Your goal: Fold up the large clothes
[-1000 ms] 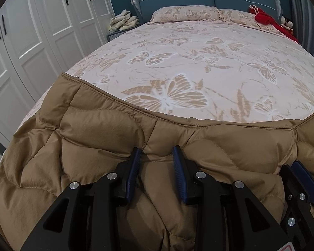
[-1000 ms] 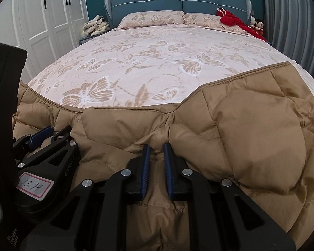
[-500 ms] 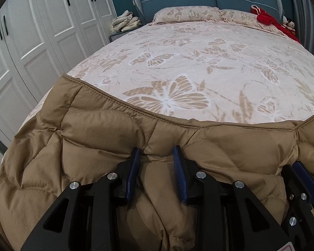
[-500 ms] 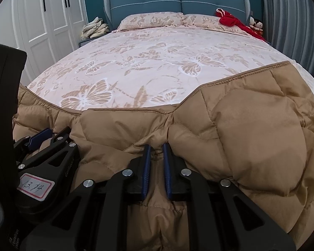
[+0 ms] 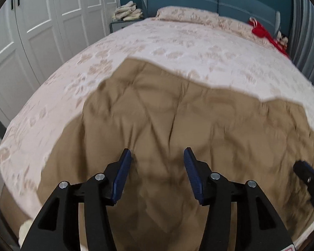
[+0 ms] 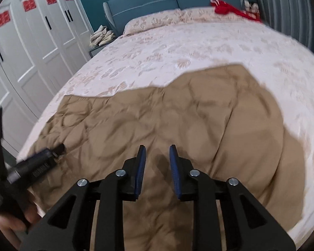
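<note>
Both my grippers have let go: a second ago each pinched the tan quilted coat [image 5: 178, 113], now my left gripper [image 5: 157, 163] and right gripper [image 6: 156, 156] hover above it, jaws apart, nothing between them. The coat lies spread flat at the near end of the bed [image 5: 198, 48], long axis across it, far edge toward the headboard. Only the right view shows red paper signs [image 6: 29, 5] on the wardrobe; both views are motion-blurred
</note>
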`<state>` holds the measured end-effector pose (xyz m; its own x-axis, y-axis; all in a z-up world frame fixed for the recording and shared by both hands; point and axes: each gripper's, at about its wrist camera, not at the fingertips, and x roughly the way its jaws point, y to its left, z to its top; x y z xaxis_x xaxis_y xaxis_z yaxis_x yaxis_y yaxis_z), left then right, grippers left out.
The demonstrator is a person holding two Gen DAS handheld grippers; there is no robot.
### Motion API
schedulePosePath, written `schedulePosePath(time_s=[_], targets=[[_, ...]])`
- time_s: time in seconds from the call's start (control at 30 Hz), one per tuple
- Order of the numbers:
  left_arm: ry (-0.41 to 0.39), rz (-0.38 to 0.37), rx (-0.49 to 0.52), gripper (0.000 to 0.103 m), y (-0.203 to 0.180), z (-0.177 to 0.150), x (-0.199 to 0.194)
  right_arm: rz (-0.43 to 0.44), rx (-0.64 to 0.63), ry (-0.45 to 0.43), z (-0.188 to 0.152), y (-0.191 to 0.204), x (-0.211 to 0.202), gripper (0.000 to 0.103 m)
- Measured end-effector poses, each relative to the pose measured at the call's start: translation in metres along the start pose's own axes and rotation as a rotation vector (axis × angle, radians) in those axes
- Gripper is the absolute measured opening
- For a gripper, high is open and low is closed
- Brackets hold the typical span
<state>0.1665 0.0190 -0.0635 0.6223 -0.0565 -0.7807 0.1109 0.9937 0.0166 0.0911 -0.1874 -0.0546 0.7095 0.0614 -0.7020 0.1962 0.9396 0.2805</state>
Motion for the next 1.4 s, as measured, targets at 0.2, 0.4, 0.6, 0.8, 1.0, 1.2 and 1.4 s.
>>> schedulePosePath(time_s=[0.2, 0.4, 0.6, 0.8, 1.0, 1.2, 1.4], targets=[[0.013, 0.076, 0.069, 0.055, -0.014, -0.025, 0.007, -0.008, -0.068, 0.059, -0.027, 0.022, 0.020, 0.023], [-0.031, 0.102, 0.067, 0.056, -0.018, -0.041, 0.016, -0.042, -0.143, 0.036, -0.042, 0.024, 0.030, 0.023], [-0.024, 0.043, 0.041, 0.058, -0.006, -0.040, 0.005, -0.101, -0.186, 0.047, -0.038, 0.035, 0.024, 0.023], [-0.016, -0.067, -0.220, 0.061, 0.080, -0.047, -0.044, -0.040, -0.208, 0.037, -0.024, 0.064, 0.001, 0.022], [0.067, -0.047, -0.396, 0.063, 0.148, -0.062, -0.046, -0.030, -0.151, 0.118, -0.032, 0.063, 0.025, 0.023], [0.162, -0.227, -0.555, 0.068, 0.158, -0.078, -0.016, -0.036, -0.149, 0.142, -0.036, 0.060, 0.032, 0.023], [0.207, -0.332, -0.719, 0.080, 0.164, -0.077, 0.009, -0.051, -0.170, 0.138, -0.040, 0.064, 0.037, 0.023]])
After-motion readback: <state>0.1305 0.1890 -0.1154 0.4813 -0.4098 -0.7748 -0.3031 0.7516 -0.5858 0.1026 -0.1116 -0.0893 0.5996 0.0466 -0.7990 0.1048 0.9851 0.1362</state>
